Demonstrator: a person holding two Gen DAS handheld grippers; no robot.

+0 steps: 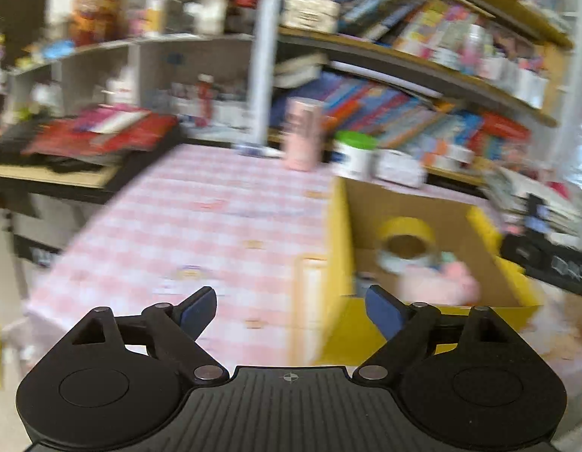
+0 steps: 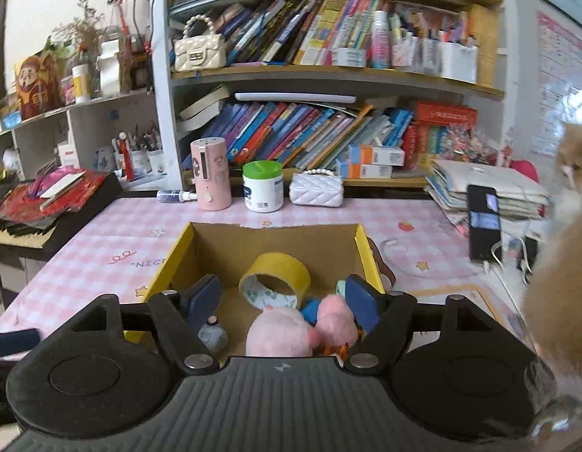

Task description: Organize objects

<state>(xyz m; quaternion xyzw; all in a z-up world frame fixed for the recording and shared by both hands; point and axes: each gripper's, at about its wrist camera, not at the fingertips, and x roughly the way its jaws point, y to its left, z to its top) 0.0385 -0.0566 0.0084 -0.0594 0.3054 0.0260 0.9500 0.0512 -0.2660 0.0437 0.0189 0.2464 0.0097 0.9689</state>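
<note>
A yellow-rimmed cardboard box point(image 2: 215, 248) stands on the pink checked table point(image 2: 84, 260). In it lie a yellow tape roll point(image 2: 279, 273), a pink plush toy point(image 2: 287, 329), a small grey object point(image 2: 214, 333) and something blue. My right gripper point(image 2: 283, 301) is open and empty, just above the box's near edge. The left wrist view is blurred: my left gripper point(image 1: 291, 310) is open and empty above the table, left of the box point(image 1: 338, 248), with the tape roll point(image 1: 406, 231) and plush point(image 1: 441, 284) inside.
At the table's back stand a pink dispenser point(image 2: 210, 175), a green-lidded white jar point(image 2: 262, 186) and a white quilted purse point(image 2: 316, 190). Bookshelves point(image 2: 328, 75) rise behind. A phone point(image 2: 483, 222) and papers lie right. A furry orange animal point(image 2: 566, 256) is at far right.
</note>
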